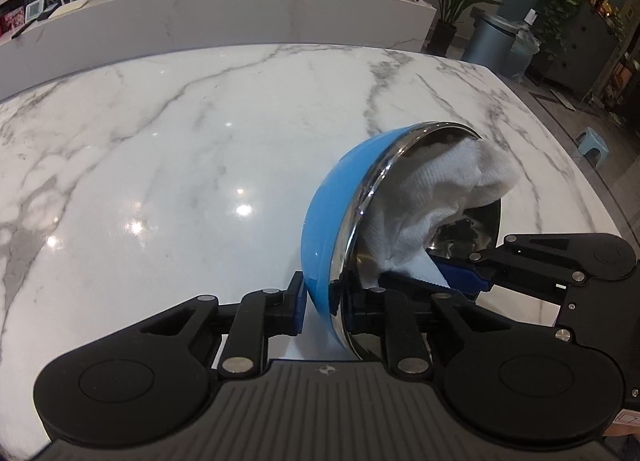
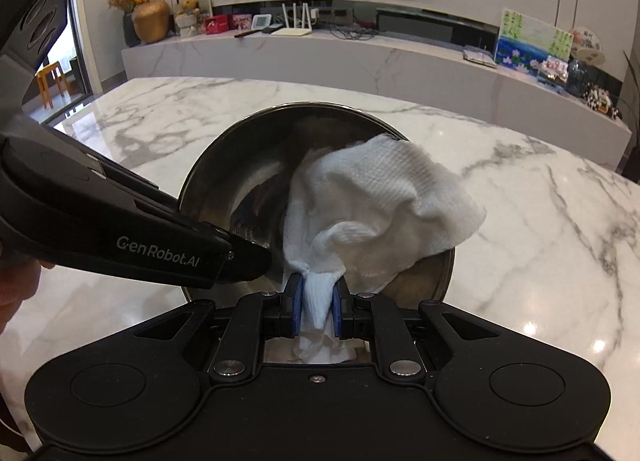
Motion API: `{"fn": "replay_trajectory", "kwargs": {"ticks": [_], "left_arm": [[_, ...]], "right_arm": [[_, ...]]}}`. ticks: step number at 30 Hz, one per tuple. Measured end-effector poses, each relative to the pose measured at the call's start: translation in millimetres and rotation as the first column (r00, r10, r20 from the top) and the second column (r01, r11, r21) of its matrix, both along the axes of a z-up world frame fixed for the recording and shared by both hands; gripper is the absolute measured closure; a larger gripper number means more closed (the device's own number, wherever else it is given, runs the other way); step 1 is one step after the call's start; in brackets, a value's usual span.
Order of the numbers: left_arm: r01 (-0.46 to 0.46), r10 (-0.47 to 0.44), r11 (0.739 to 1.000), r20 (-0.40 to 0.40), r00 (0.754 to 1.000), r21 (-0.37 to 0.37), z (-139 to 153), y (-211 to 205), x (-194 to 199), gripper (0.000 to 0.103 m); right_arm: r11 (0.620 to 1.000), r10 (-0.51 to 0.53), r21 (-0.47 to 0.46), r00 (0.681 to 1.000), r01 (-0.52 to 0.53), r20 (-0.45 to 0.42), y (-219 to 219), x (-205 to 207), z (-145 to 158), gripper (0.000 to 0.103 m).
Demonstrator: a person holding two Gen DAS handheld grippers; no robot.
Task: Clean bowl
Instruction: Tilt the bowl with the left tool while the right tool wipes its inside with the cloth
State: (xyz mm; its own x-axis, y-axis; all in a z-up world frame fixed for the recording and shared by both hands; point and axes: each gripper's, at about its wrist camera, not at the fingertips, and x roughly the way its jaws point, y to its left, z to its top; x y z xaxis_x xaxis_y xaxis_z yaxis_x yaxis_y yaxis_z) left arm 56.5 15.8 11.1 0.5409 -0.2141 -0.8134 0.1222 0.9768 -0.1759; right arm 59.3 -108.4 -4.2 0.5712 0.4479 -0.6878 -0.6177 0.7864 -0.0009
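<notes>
Writing: "GenRobot.AI" in pale letters on the black body of the left gripper [image 2: 256,261], seen at left in the right wrist view; no other text can be read.
Left gripper: fingers [image 1: 298,307] clamped on the rim of the bowl [image 1: 336,217], one blue pad on the blue outer wall, the other inside against the steel.
Bowl: one, blue outside, polished steel inside with a chrome rim, held tilted on edge above the marble counter [image 1: 160,165], mouth turned toward the right gripper [image 2: 317,301].
Right gripper: fingers [image 2: 295,303] closed on a bunched tail of the white cloth [image 2: 376,201].
Cloth: one, ribbed white, stuffed into the bowl and spilling over its far rim, hiding much of the steel interior.
In the way: the left gripper's body crosses the bowl's near-left edge in the right wrist view.
Surroundings: long marble ledge [image 2: 360,53] behind the counter carrying a white router [image 2: 294,27] with four antennas, a gold vase [image 2: 151,21], a painted picture [image 2: 532,41]; dark screen above.
Far right: two potted plants, a grey bin, one small blue stool [image 1: 592,141].
</notes>
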Motion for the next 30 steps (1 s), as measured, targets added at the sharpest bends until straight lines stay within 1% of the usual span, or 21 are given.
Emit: {"fn": "replay_trajectory", "kwargs": {"ticks": [4,6,8,9,11,14,16,24,28,30], "left_arm": [[0.011,-0.012,1.0,0.007,1.0,0.025,1,-4,-1,0.086],[0.017,-0.017,0.999,0.012,1.0,0.04,2,-6,-2,0.086],[0.018,-0.019,0.999,0.015,1.0,0.051,2,-7,-3,0.086],[0.016,-0.017,0.998,0.015,1.0,0.053,2,-6,-3,0.086],[0.01,-0.011,0.999,0.013,1.0,0.05,2,-5,-2,0.086],[0.003,-0.003,0.999,0.013,1.0,0.05,3,-3,-2,0.087],[0.0,0.0,0.999,0.015,1.0,0.05,4,-2,-2,0.087],[-0.011,0.01,0.999,0.023,1.0,0.036,3,-1,0,0.087],[-0.003,0.002,1.0,0.02,1.0,0.021,2,-2,0,0.078],[0.005,-0.005,1.0,0.0,1.0,0.008,-1,-4,1,0.077]], "right_arm": [[0.998,0.031,-0.058,0.998,-0.029,0.047,6,-5,-1,0.091],[0.994,0.051,-0.103,0.996,-0.043,0.08,10,-10,-2,0.091],[0.979,0.077,-0.201,0.985,-0.045,0.155,16,-19,-5,0.091],[0.972,0.086,-0.232,0.98,-0.042,0.18,18,-22,-7,0.091],[0.946,0.119,-0.322,0.961,-0.034,0.248,24,-31,-12,0.091],[0.928,0.129,-0.371,0.949,-0.015,0.286,25,-35,-13,0.091],[0.929,0.123,-0.371,0.95,-0.008,0.288,23,-34,-12,0.091],[0.963,0.058,-0.271,0.974,0.004,0.219,12,-22,-6,0.091],[0.978,0.018,-0.209,0.986,0.018,0.166,6,-14,-5,0.09],[0.988,-0.011,-0.153,0.993,0.029,0.117,1,-10,-5,0.09]]}}
